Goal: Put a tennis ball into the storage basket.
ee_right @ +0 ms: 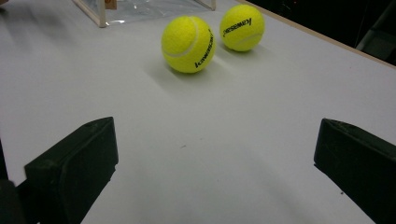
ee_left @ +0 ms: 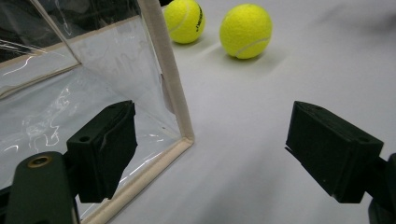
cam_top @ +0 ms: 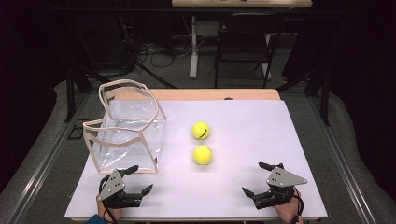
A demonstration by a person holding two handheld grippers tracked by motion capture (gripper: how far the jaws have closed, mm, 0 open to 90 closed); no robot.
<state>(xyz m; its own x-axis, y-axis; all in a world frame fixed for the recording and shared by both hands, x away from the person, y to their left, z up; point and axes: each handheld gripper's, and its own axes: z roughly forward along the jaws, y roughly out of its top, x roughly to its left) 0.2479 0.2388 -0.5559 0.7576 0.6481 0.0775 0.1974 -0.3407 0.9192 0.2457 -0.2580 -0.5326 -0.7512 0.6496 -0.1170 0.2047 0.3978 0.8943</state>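
A white surface (cam_top: 261,140) is seen from above, with a strip of bare wood along its far edge. On its left half, close to the left edge, a clear plastic bag (cam_top: 128,135) with beige trim is stood upright, its mouth open at the top; in the left gripper view the bag's near corner seam (ee_left: 175,88) is seen just ahead of the left jaw.

Two yellow tennis balls are placed near the middle of the surface, just right of the bag. The farther ball (cam_top: 201,130) is set toward the far edge and the nearer ball (cam_top: 203,155) toward the near edge; a small gap is kept between them. Black lettering is visible on both in the right gripper view, where the nearer ball (ee_right: 188,44) is shown larger than the farther one (ee_right: 242,27).

The left hand-held gripper (cam_top: 138,180) is held by the near-left corner, just in front of the bag, with its jaws spread wide and nothing between them. The right hand-held gripper (cam_top: 255,179) is held by the near-right corner, well apart from the balls, its jaws likewise spread wide over bare surface.
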